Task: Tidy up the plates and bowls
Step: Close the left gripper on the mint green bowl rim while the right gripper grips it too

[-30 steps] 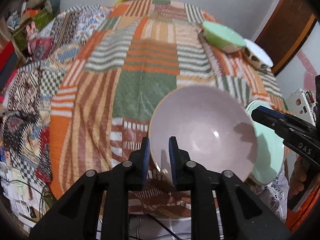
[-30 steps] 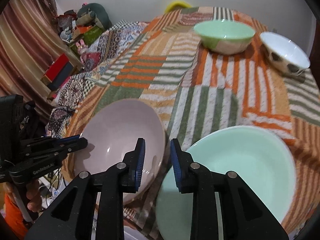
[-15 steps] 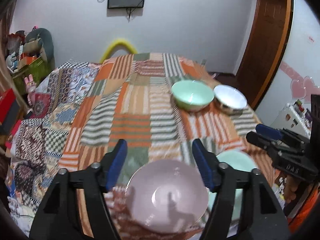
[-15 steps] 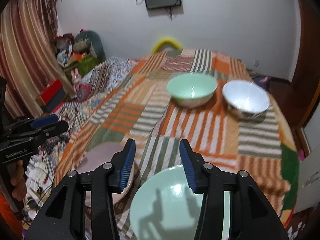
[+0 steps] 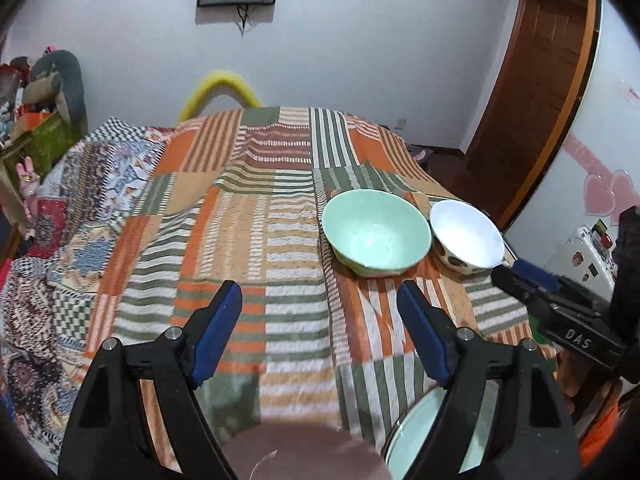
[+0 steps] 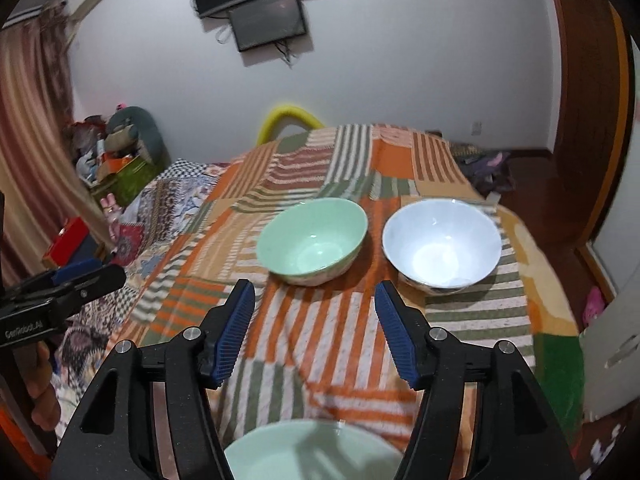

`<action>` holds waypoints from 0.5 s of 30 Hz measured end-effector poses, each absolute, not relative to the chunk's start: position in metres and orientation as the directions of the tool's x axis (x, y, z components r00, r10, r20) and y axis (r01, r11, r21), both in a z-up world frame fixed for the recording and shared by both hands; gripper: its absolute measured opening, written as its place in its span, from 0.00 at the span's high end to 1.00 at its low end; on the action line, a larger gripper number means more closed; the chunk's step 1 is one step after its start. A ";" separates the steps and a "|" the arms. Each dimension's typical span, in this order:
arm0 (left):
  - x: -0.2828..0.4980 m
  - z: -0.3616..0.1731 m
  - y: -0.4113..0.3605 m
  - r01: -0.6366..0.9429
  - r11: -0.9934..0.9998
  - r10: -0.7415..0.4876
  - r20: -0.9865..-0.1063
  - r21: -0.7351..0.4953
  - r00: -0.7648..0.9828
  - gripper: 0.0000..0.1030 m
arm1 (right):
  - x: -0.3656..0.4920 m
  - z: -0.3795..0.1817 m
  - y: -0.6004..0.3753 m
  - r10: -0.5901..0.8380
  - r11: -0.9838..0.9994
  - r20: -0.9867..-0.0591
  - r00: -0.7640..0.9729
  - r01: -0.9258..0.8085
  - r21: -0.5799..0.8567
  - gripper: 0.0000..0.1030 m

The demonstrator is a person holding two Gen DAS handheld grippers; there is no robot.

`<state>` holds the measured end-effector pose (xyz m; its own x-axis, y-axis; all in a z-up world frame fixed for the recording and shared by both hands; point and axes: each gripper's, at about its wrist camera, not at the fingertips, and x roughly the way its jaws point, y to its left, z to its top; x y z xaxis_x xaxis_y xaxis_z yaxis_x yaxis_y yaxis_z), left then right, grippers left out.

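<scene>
Bowls on a striped patchwork bedspread (image 5: 288,216): a green bowl (image 5: 376,236) touching a white bowl (image 5: 466,240) far ahead, a pink dish (image 5: 304,456) and pale green dish (image 6: 312,456) close below. Left gripper (image 5: 320,332) and right gripper (image 6: 316,328) have just been opening, nothing between them. Glazed ware looks rigid, slick, breakable; pinch a rim.
</scene>
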<state>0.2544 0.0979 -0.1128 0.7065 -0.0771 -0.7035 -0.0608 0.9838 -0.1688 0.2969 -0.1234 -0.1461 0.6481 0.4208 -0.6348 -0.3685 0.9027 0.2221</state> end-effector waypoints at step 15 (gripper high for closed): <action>0.358 -0.179 0.102 -0.045 0.983 -0.107 -0.756 -0.178 0.646 0.32 | 0.385 -0.212 -0.101 0.444 0.895 -0.738 0.508 -0.302 0.330 0.66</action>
<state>0.3585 0.1023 -0.1785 0.6461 -0.1074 -0.7557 -0.0445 0.9831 -0.1777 0.3854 -0.1011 -0.2119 0.5084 0.4437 -0.7381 -0.3015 0.8945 0.3300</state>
